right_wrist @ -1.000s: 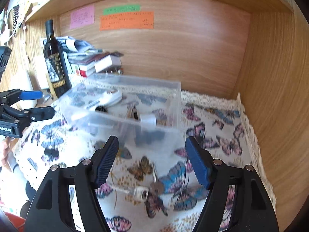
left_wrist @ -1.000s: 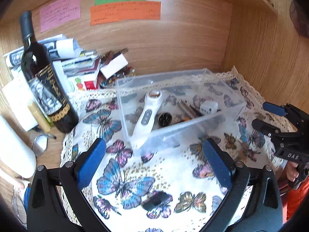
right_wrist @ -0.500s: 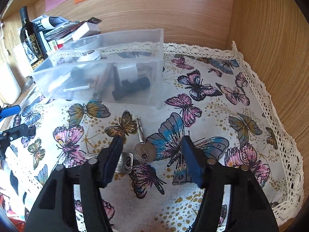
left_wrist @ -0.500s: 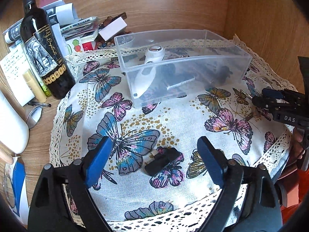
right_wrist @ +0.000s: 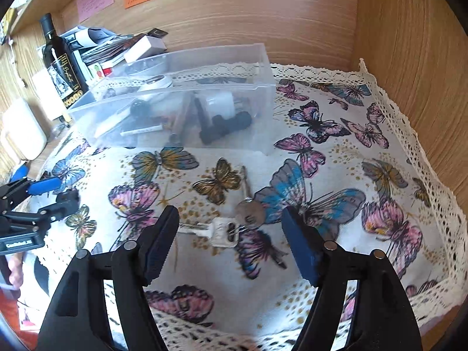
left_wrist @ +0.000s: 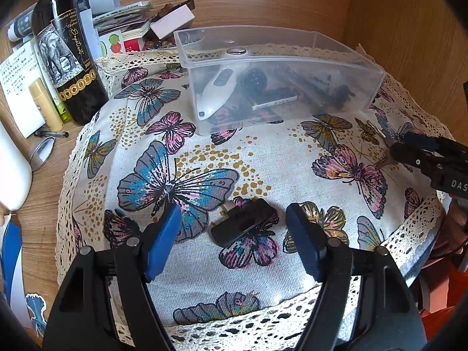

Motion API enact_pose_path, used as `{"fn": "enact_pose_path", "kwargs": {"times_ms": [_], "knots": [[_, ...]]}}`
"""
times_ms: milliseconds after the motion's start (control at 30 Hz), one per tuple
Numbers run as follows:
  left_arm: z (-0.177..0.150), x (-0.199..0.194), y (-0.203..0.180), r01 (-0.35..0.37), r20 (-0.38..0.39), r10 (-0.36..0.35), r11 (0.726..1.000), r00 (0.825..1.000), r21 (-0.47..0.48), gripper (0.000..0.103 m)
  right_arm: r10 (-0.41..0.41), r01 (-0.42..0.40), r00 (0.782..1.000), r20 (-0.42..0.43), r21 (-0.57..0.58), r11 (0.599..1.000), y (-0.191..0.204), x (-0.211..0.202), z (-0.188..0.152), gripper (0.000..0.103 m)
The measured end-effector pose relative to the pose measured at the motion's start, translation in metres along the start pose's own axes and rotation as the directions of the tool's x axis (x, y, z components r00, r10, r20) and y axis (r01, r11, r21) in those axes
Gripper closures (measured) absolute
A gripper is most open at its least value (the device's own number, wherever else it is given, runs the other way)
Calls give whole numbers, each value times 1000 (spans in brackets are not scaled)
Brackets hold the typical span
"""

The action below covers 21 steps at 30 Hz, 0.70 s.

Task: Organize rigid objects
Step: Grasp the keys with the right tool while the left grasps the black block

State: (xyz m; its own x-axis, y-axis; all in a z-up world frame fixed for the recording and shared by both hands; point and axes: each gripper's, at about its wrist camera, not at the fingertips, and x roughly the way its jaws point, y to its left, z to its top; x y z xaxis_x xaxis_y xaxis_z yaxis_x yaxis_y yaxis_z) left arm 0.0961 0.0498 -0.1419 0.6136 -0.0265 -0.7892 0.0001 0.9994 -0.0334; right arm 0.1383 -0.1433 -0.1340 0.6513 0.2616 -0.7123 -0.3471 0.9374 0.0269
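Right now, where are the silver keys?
In the right wrist view the silver keys lie on the butterfly tablecloth, between the right gripper's open blue fingers, in front of the clear plastic box.

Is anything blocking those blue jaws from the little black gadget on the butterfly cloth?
Nothing visible. The black gadget lies alone on the cloth, between the left gripper and its open jaws, which have just been closing without touching it. The clear box stands further back.

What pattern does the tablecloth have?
Colourful butterflies on white tablecloth with a lace edge, clearest in the right wrist view.
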Motion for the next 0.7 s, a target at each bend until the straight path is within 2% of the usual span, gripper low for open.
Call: {"fn": "enact_pose_path", "kwargs": {"times_ms": [33,167,300,400,500,700], "knots": [[-1,0,-1,0,3,0,1000,1000,5,33,-6,6,1000,0,-4,1000,4,-1,-3,33],[-1,-2,-2,3,9,-3,1000,1000,22,53,-4,3,1000,-8,-24,1000,17,5,-6,33],[-1,-2,0,9,18,-10,1000,1000,8,69,-48,48,999,-7,-35,998,30,20,-8,30],[-3,-3,1,8,34,-8,1000,999,-1,69,-63,63,998,6,-27,998,31,21,-9,33],[-5,-5,-1,-1,44,1,1000,999,6,69,-74,75,997,17,-35,997,31,18,-11,44],[-4,-9,3,22,54,-21,999,998,-24,69,-74,75,997,24,-76,994,32,16,-12,45]]}}
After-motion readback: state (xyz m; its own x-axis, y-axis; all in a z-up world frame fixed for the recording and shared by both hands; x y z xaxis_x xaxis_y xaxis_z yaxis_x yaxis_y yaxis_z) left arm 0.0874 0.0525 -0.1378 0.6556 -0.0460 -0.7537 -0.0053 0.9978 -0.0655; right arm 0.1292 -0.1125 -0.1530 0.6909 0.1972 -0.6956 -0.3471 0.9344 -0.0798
